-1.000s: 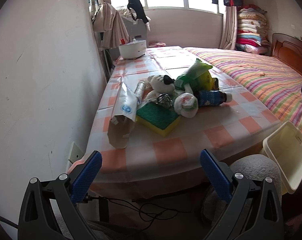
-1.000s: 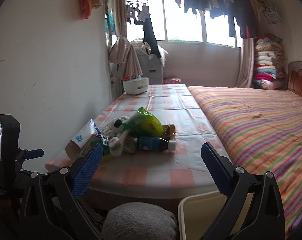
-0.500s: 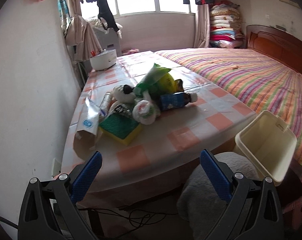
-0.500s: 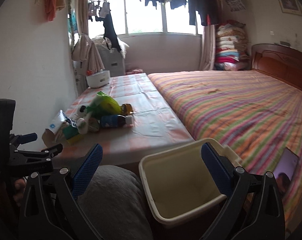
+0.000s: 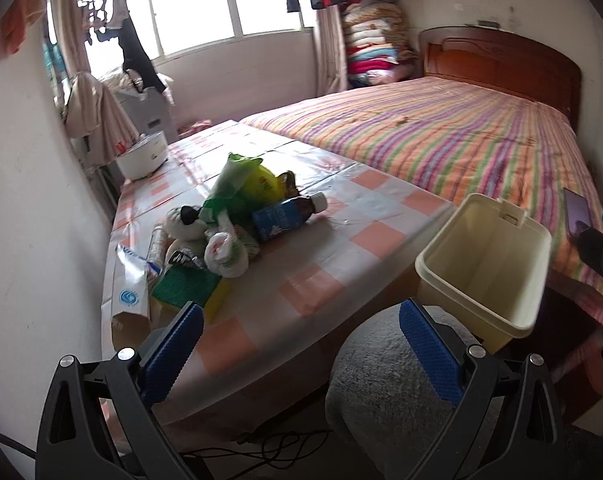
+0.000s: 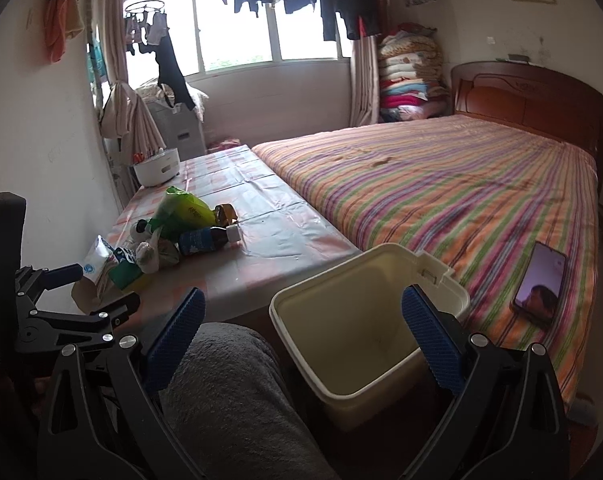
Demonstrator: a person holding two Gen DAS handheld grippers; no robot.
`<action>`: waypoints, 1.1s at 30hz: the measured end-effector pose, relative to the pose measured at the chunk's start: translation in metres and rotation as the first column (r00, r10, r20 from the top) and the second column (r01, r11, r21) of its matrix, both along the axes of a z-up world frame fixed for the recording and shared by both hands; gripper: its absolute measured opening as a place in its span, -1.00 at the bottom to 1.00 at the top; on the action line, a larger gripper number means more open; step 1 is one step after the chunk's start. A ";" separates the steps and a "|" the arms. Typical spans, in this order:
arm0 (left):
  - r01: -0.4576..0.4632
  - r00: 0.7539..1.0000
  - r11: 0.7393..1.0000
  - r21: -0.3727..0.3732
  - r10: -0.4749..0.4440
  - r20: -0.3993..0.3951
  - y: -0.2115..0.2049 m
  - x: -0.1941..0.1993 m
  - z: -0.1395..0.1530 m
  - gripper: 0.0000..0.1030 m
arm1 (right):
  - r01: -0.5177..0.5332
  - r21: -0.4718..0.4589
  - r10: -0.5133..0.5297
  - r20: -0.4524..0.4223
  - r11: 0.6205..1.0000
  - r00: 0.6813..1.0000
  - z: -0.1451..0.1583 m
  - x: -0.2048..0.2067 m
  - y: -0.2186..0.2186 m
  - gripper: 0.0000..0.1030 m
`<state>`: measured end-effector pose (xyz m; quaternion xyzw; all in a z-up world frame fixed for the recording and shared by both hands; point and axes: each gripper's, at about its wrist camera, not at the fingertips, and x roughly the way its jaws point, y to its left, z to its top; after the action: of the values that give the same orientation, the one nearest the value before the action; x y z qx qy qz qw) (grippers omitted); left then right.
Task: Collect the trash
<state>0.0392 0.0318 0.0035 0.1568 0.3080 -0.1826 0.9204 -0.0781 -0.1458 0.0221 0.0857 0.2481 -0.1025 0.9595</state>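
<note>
While no label is reading clearly, we are holding both tongs, left (image 5: 301, 344) and right (image 6: 303, 330), agape and empty; crinkly trash pile (image 5: 225, 224) is lying on the checked worktop (image 5: 341, 240), cream plastic bin (image 6: 365, 332) beside.

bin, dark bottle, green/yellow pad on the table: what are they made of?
Bin: looks like cream moulded plastic, smooth and slightly glossy, with a thin rolled rim and hinge tabs.
Dark bottle: probably tinted plastic or glass; shiny, with a blue label and white screw cap. The pictures leave it open.
Pad: likely a sponge, yellow foam under a matte, rough green scouring layer.
</note>
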 end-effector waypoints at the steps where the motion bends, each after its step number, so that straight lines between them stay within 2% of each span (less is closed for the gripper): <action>1: 0.018 1.000 1.000 -0.001 -0.018 -0.002 -0.002 0.000 0.001 0.85 | 0.007 0.005 -0.007 -0.001 1.000 1.000 0.000 -0.001 0.002 0.88; 9: 0.080 0.997 0.996 -0.037 -0.080 0.007 -0.004 0.004 0.012 0.86 | 0.086 0.029 -0.086 0.031 0.996 0.996 0.006 -0.013 0.006 0.88; 16: 0.076 0.997 0.997 -0.019 -0.076 -0.009 0.004 0.016 0.006 0.86 | 0.120 0.072 -0.123 0.041 0.990 0.992 0.003 -0.007 0.009 0.88; 33: 0.031 0.999 0.999 -0.024 -0.031 -0.025 0.018 0.034 0.008 0.86 | 0.059 0.027 -0.061 0.072 0.998 0.996 0.017 0.032 0.025 0.88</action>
<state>0.0729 0.0498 0.0111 0.1483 0.3152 -0.2026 0.9152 -0.0462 -0.1204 0.0394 0.1088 0.2118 -0.1249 0.9632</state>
